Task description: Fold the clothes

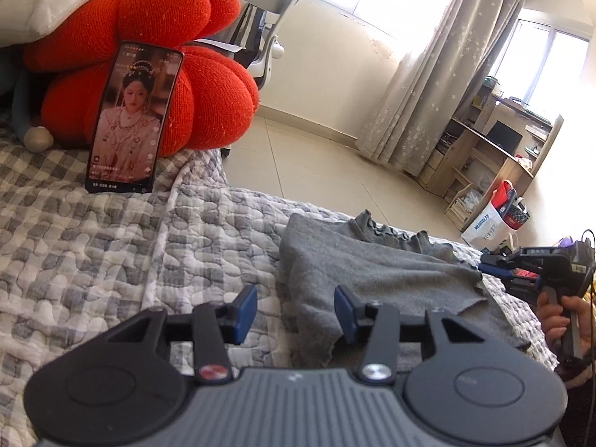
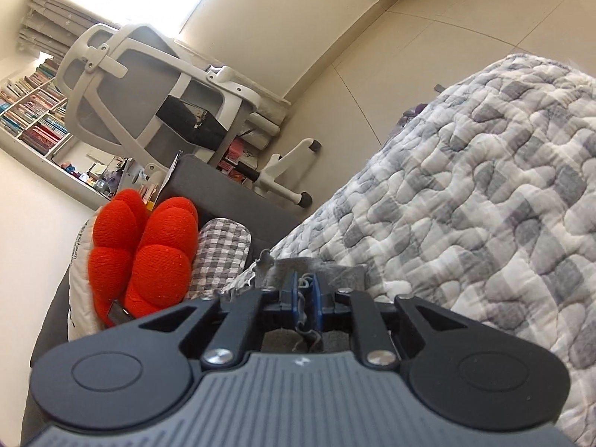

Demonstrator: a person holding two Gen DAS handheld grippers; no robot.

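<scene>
A grey knit garment [image 1: 376, 275] with a ruffled edge lies partly folded on the quilted grey-and-white bedspread [image 1: 111, 260]. My left gripper [image 1: 296, 311] is open, its blue pads low over the garment's left edge, empty. My right gripper [image 2: 306, 298] is shut on a bunch of the grey garment [image 2: 316, 272], its blue pads pinching the fabric. In the left wrist view the right gripper [image 1: 491, 268] sits at the garment's right edge, held by a hand.
A phone [image 1: 130, 119] with a video playing leans against a red pumpkin cushion [image 1: 156, 56] on the bed. The cushion [image 2: 145, 257] and an office chair [image 2: 167, 104] show in the right wrist view. A desk [image 1: 484, 164] and bags stand beyond the bed edge.
</scene>
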